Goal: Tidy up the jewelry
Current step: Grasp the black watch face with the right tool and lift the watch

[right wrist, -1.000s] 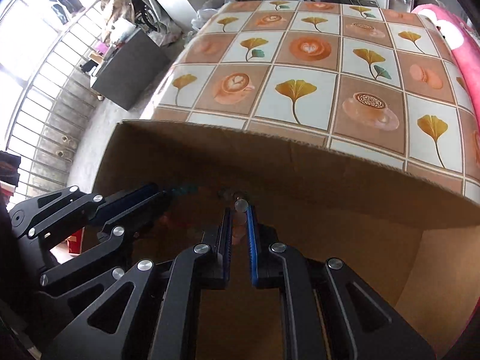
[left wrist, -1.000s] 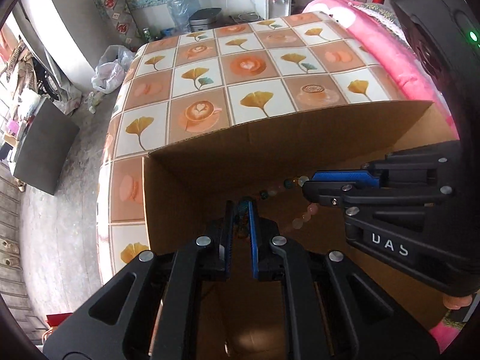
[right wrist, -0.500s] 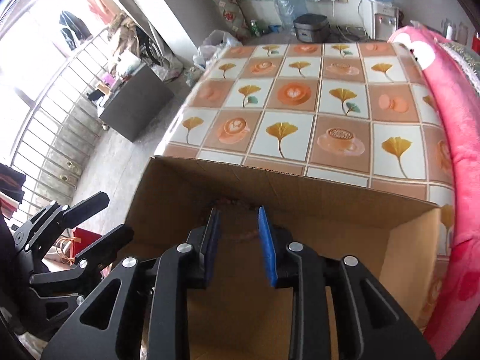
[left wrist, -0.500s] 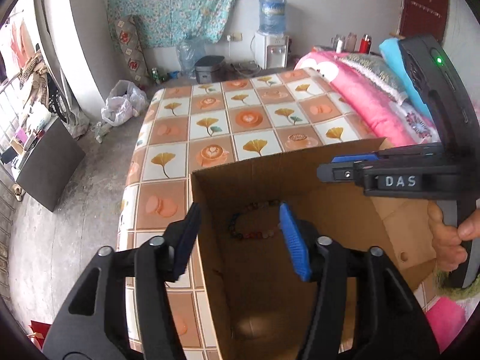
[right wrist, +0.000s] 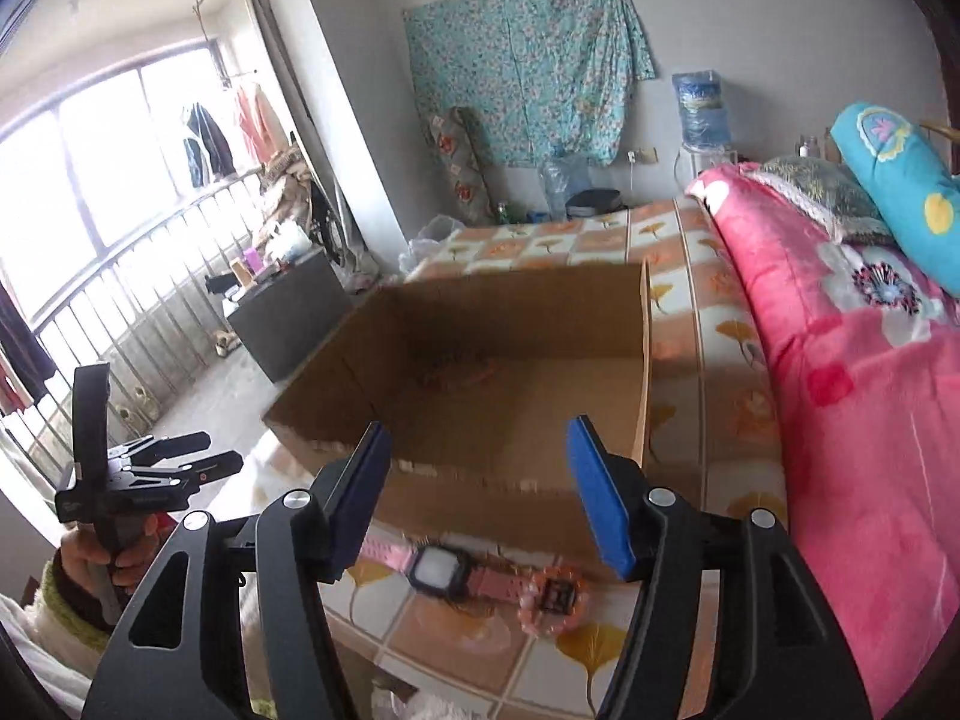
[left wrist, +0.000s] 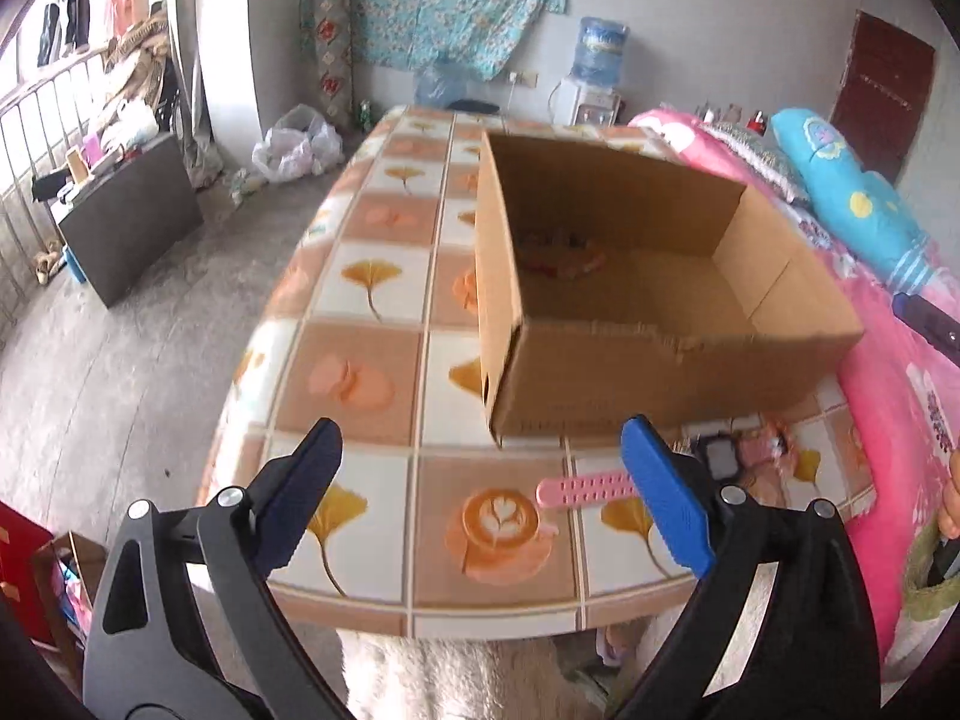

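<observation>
So the beaded bracelet (left wrist: 561, 258) is lying on the floor of the open brown cardboard box (left wrist: 660, 372), up against its far-left corner, a bit blurry from here. Just in front of the box, on the desk with the ginkgo-leaf and coffee-cup tile cloth (left wrist: 372, 360), there's a pink-strapped watch with a dark square face (right wrist: 441, 570) and right beside it a pink flower-shaped watch (right wrist: 555, 594). My left gripper (left wrist: 480, 498) is over the desk's near edge, fingers opening wide, nothing between them. My right gripper (right wrist: 480, 498) is above the watches, fingers opening too, empty. Pink flowery bedding (right wrist: 852, 396) sits to the right.
</observation>
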Demonstrator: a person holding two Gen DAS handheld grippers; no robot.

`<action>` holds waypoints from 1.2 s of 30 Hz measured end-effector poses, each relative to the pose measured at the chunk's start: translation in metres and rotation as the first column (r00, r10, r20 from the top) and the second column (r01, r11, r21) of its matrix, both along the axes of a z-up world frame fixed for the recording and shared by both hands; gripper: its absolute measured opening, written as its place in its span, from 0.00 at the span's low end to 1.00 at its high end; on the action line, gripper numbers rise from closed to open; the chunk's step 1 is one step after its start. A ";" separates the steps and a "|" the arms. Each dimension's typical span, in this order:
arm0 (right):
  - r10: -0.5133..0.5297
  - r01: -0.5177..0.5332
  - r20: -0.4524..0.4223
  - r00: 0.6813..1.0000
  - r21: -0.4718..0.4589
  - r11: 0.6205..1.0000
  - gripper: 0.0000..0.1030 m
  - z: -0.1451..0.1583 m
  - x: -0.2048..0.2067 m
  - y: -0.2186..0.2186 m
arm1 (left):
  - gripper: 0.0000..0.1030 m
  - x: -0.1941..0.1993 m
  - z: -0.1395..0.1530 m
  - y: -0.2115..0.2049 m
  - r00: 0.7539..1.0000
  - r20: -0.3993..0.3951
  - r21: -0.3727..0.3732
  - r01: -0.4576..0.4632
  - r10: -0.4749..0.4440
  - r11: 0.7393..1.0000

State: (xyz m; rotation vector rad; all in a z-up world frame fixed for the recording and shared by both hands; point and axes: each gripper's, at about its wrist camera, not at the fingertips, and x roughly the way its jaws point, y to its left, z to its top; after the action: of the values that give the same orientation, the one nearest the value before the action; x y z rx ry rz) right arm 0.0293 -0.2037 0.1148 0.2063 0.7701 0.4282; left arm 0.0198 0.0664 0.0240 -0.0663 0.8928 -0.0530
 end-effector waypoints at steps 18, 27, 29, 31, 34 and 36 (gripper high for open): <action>0.269 -0.292 -0.118 0.956 -0.263 0.920 0.61 -0.074 -0.027 0.084 | 0.93 0.001 -0.083 -0.042 0.998 -0.054 0.245 0.054 -0.041 0.968; 0.424 -0.450 -0.154 0.893 -0.369 0.813 0.62 -0.083 -0.003 0.112 | 0.93 0.010 -0.087 -0.020 0.993 -0.111 0.099 0.051 -0.040 0.994; 0.446 -0.479 -0.178 0.877 -0.381 0.790 0.62 -0.086 0.000 0.117 | 0.93 0.008 -0.088 -0.022 0.993 -0.101 0.106 0.066 -0.055 0.992; 0.463 -0.502 -0.196 0.865 -0.393 0.771 0.62 -0.088 0.002 0.122 | 0.93 0.005 -0.087 -0.025 0.994 -0.081 0.126 0.080 -0.070 0.989; 0.480 -0.526 -0.218 0.850 -0.411 0.745 0.62 -0.090 0.004 0.126 | 0.93 0.002 -0.088 -0.025 0.995 -0.063 0.120 0.080 -0.073 0.990; 0.481 -0.535 -0.237 0.844 -0.420 0.733 0.61 -0.091 0.006 0.127 | 0.93 0.000 -0.088 -0.025 0.996 -0.053 0.111 0.083 -0.077 0.990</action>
State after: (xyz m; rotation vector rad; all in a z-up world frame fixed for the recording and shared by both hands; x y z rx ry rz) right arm 0.0349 -0.0765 0.0236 -0.4661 1.0224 0.7390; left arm 0.0195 0.0414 -0.0643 0.0745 0.9456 -0.0757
